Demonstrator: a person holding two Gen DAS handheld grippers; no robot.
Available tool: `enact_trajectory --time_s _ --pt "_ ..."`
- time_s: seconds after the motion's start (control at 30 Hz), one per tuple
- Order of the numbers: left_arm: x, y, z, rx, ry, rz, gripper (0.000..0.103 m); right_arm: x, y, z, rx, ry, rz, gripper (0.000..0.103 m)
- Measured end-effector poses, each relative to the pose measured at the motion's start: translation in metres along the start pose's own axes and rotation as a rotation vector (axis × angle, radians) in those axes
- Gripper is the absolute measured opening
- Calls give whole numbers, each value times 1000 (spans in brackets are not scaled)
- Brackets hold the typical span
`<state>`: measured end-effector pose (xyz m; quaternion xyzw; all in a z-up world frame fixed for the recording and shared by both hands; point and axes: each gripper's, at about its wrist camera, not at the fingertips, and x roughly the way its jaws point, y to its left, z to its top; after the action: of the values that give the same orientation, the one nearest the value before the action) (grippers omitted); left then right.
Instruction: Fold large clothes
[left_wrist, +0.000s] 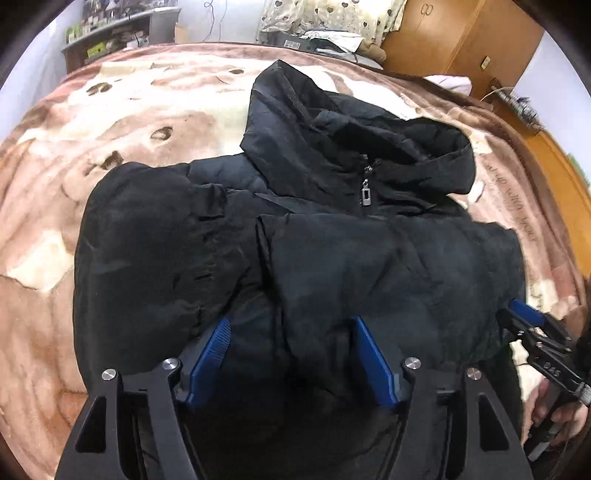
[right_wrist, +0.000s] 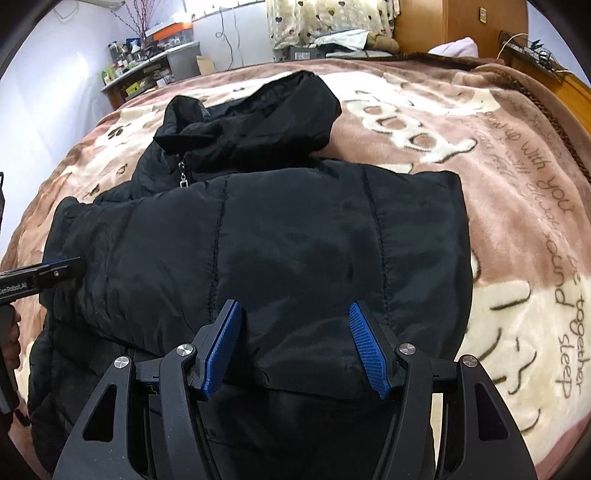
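A black padded hooded jacket lies front-up on the bed, its sleeves folded across the chest and its hood pointing toward the far end. A silver zipper pull shows at the collar. My left gripper hovers open over the near left part of the jacket, its blue pads apart and pressing on nothing. My right gripper stands open above the folded sleeve panel, close to its near edge. Each gripper also shows at the edge of the other's view: the right gripper, the left gripper.
A brown and cream plush blanket with lettering covers the bed. Pillows and bedding pile up at the far end, beside a wooden wardrobe. A cluttered shelf stands at the far left. A hand holds the right gripper's handle.
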<state>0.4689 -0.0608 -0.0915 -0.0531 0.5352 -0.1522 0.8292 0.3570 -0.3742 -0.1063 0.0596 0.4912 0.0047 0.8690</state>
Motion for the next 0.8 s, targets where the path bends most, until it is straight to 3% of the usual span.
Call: enact_trajectory --time_s 0.13,0.23,0.37,0.47,0.63,0.8 --pt "-18 3 12 13 -58 36 69 -22 -2 19 -7 -62 63 61" --pt "-32 -1 26 19 -102 -4 70 -35 -4 49 4 -115 88 61" --pt "-24 -13 41 38 -100 -40 72 -34 -10 99 52 -150 94 62" --pt "-1 -25 43 76 -56 -41 72 -20 -12 131 99 -141 123 69" --pt "30 -28 39 110 -28 -48 72 14 -28 181 240 -138 153 69" --pt "42 -27 43 146 -45 -72 73 59 -42 223 288 -88 100 69"
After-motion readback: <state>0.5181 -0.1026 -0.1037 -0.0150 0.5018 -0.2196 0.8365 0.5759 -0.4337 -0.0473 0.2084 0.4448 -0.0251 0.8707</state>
